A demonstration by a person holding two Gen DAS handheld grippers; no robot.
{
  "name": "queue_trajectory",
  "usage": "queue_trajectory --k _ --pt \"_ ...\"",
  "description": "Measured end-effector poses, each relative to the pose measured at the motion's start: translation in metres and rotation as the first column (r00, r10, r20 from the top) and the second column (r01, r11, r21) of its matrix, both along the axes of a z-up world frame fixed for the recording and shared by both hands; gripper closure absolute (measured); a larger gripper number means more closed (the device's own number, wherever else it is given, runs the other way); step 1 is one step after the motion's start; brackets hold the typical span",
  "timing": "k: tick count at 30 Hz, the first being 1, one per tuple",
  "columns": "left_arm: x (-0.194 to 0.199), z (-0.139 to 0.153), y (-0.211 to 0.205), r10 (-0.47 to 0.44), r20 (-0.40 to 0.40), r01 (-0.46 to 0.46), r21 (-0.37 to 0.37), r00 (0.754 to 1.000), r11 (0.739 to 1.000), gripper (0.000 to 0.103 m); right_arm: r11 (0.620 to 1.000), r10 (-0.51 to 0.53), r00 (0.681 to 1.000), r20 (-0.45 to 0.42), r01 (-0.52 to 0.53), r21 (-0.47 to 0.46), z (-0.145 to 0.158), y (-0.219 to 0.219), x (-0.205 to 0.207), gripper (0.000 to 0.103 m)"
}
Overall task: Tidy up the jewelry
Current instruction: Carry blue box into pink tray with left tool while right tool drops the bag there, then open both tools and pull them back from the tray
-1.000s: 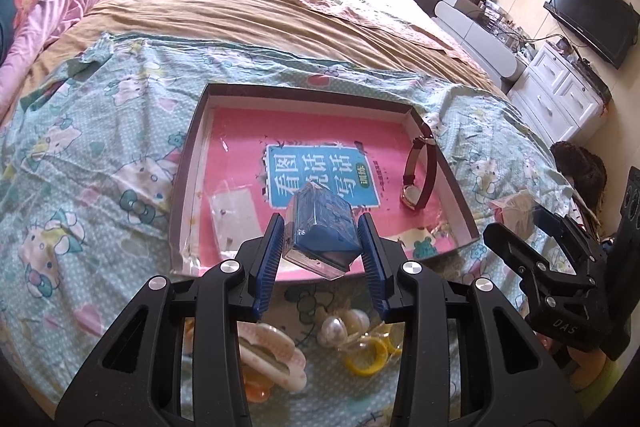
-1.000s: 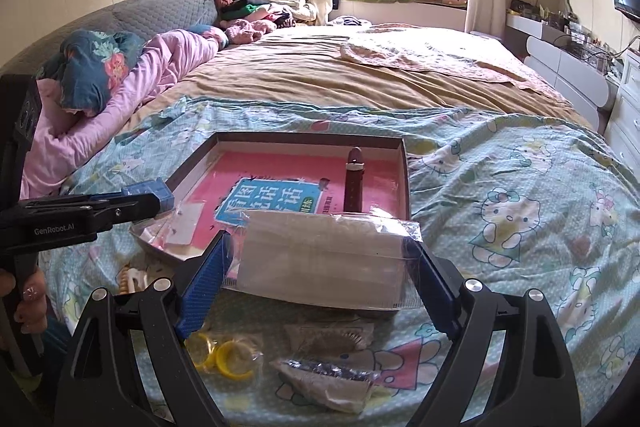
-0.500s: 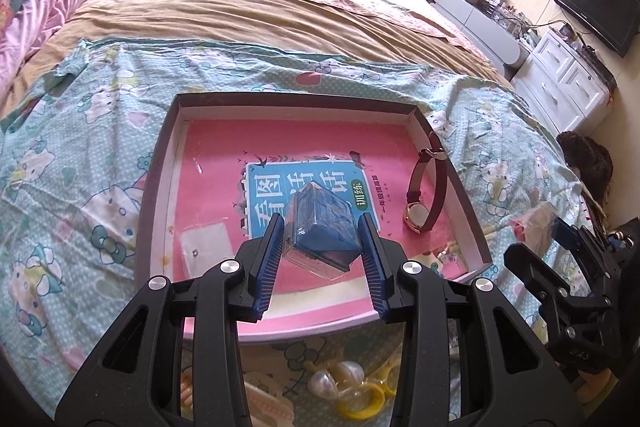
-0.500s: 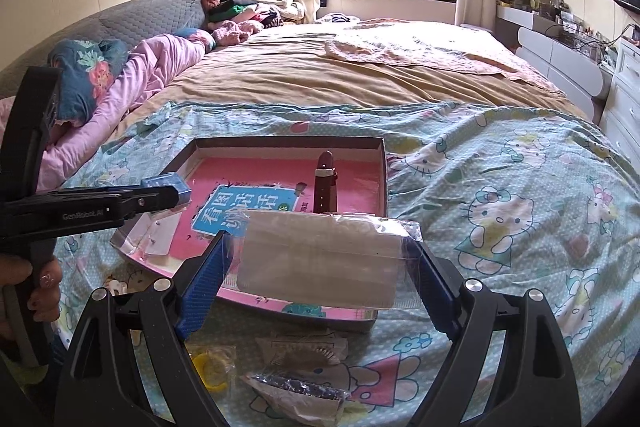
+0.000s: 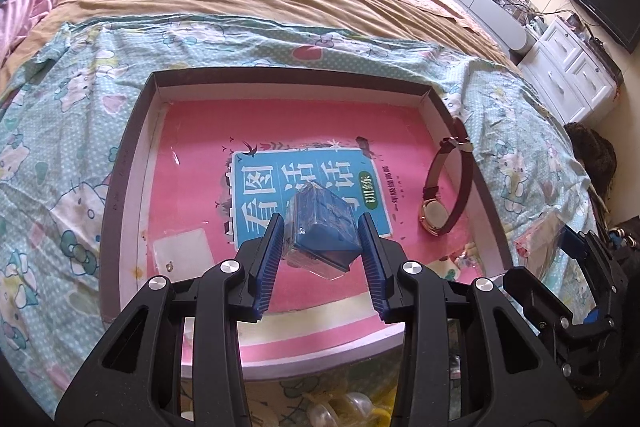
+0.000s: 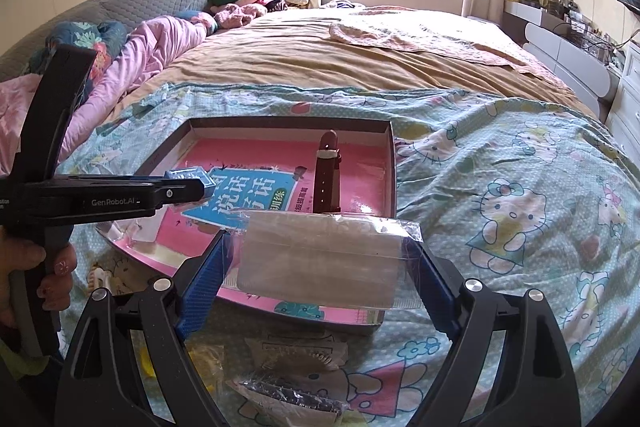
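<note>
Bed: a tan blanket (image 6: pixel 328 63) is covering the far half, and a teal cartoon-cat sheet (image 6: pixel 500 163) is spreading over the near half.
Tray: a shallow dark-walled box (image 5: pixel 132 131) is lying on the teal sheet, with a pink book cover (image 5: pixel 288 123) lining its floor and showing a blue title panel.
Left gripper: the left gripper (image 5: pixel 322 241) is hanging over the middle of the tray, its blue-padded fingers (image 5: pixel 272 259) pressing from both sides on a small blue box (image 5: pixel 322 231) wrapped in clear film; the box is being held in the air above the title panel.
Right gripper: the right gripper (image 6: pixel 316 263) is hovering at the tray's near edge, its fingers (image 6: pixel 204 275) spread wide and clamping the two ends of a clear plastic pouch (image 6: pixel 324 259) holding a pale flat card.
Watch: a dark red strap watch (image 5: pixel 444 187) with a gold-toned case is lying inside the tray along its right wall.
Small card: a white card in clear plastic (image 5: pixel 182 251) is resting in the tray's near left corner.
Loose items: bagged pieces (image 6: pixel 292 375) are lying on the sheet in front of the tray, beneath the right gripper; their contents are too blurred to name.
</note>
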State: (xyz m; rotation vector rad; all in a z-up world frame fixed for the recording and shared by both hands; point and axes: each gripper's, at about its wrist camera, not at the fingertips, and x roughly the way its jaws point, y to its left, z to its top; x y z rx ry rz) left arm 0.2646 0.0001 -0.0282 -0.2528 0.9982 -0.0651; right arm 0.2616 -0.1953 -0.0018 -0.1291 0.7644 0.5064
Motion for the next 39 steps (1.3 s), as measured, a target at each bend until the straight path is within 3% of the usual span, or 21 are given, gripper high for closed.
queue_trajectory --k 14,29,39 --pt "0.004 -0.018 0.014 0.011 -0.040 -0.011 0.003 0.999 1.000 0.069 0.998 0.032 0.999 -0.044 -0.034 -0.045 -0.022 0.021 0.011 0.018" --pt "-0.014 0.008 0.028 0.042 0.017 -0.042 -0.010 0.999 0.999 0.046 0.997 0.037 0.995 -0.090 -0.042 -0.057 -0.035 0.030 0.012 0.014" --pt "-0.026 0.020 0.034 0.067 0.046 -0.066 -0.025 0.997 0.997 0.045 0.999 0.040 0.997 -0.067 -0.042 -0.018 -0.018 0.022 -0.003 0.010"
